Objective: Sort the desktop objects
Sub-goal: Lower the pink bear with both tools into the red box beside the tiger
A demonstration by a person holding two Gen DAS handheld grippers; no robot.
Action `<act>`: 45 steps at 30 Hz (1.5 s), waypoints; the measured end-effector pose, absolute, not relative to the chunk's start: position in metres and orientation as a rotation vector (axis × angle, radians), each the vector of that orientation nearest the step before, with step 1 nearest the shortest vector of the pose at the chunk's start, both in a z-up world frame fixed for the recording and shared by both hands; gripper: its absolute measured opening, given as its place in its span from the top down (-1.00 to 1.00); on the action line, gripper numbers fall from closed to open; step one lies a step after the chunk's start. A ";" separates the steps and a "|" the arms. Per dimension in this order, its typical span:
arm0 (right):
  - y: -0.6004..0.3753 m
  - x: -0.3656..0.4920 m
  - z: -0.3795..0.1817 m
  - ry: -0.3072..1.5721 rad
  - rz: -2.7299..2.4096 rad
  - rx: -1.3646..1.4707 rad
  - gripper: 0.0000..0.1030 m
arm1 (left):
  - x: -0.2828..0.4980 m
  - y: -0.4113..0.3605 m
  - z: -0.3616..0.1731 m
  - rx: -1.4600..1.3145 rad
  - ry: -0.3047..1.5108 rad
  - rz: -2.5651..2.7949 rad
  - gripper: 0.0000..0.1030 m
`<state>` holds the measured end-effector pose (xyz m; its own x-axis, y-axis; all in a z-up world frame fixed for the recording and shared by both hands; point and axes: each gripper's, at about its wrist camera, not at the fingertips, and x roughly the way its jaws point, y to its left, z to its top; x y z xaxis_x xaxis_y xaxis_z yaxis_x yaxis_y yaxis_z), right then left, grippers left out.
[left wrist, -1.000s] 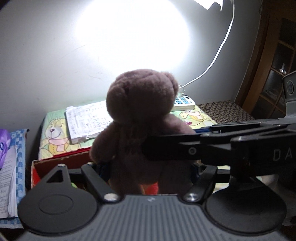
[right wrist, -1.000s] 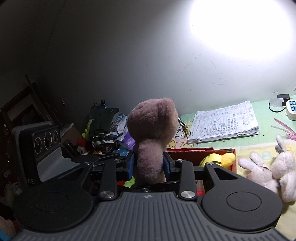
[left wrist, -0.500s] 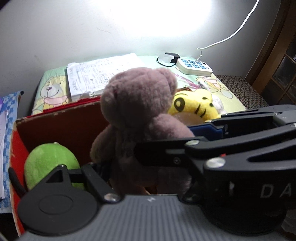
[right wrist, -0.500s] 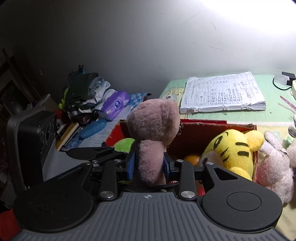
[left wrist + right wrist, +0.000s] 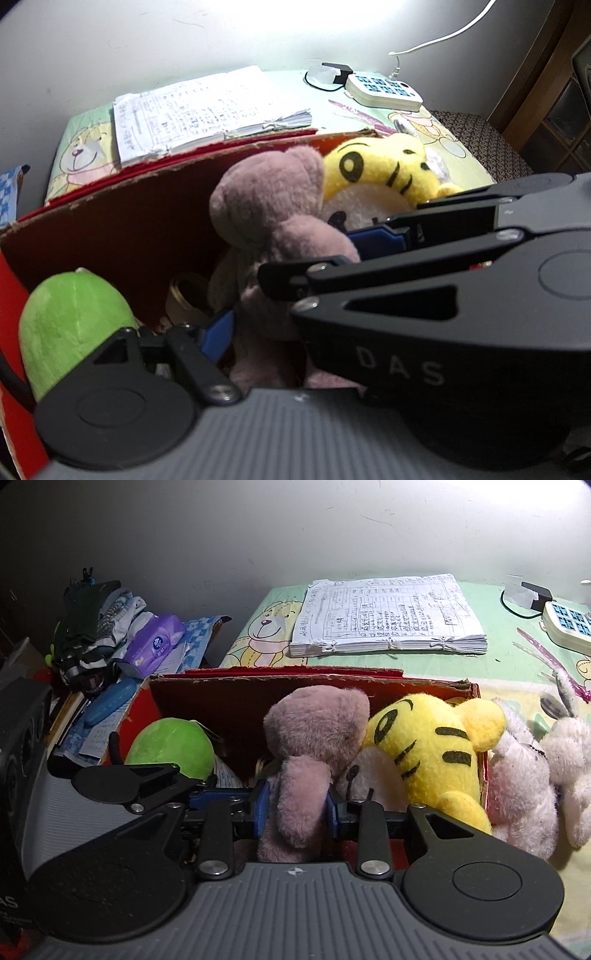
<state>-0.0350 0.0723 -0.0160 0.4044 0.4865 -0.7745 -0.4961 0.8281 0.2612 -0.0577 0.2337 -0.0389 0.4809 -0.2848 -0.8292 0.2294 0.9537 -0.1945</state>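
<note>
From the left wrist, left tool (image 5: 295, 291) closing round the mauve plush bear (image 5: 273, 221) in the red cardboard box (image 5: 110, 218); from the right wrist, right tool (image 5: 295, 812) closing, pinching it beside the yellow plush tiger (image 5: 424, 746); placing underway, release probably next.

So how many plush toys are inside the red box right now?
3: the green plush at its left end, the brown bear in the middle, the yellow tiger at the right; more may be hidden underneath.
</note>
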 end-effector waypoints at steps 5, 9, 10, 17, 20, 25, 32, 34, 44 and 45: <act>0.077 -0.030 -0.021 0.971 0.620 -0.046 0.37 | -0.054 0.238 -0.041 -0.111 1.058 -0.306 -0.41; 0.074 -0.030 -0.020 0.983 0.628 -0.026 0.35 | -0.056 0.230 -0.040 -0.072 1.055 -0.287 -0.41; 0.073 -0.030 -0.020 0.985 0.631 -0.025 0.35 | -0.055 0.228 -0.041 -0.066 1.057 -0.281 -0.41; 0.077 -0.025 -0.024 0.999 0.638 -0.023 0.36 | -0.051 0.229 -0.044 -0.086 1.096 -0.242 -0.50; 0.073 -0.026 -0.023 0.995 0.644 0.001 0.36 | -0.052 0.229 -0.045 -0.083 1.101 -0.229 -0.55; 0.067 -0.033 -0.018 0.984 0.649 0.011 0.35 | -0.054 0.229 -0.044 -0.078 1.101 -0.215 -0.55; 0.059 -0.037 -0.017 0.963 0.645 0.039 0.41 | -0.061 0.225 -0.036 -0.044 1.084 -0.182 -0.60; 0.059 -0.037 -0.019 0.963 0.644 0.042 0.43 | -0.062 0.225 -0.035 -0.042 1.080 -0.179 -0.60; 0.055 -0.041 -0.022 0.956 0.628 0.077 0.44 | -0.062 0.222 -0.037 -0.051 1.091 -0.160 -0.61; 0.054 -0.041 -0.022 0.956 0.627 0.083 0.44 | -0.062 0.222 -0.036 -0.051 1.090 -0.157 -0.61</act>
<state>-0.0414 0.0539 -0.0220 0.4147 0.5341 -0.7367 -0.4630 0.8208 0.3344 -0.0622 0.2224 -0.0363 0.4528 -0.1517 -0.8786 0.1020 0.9878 -0.1180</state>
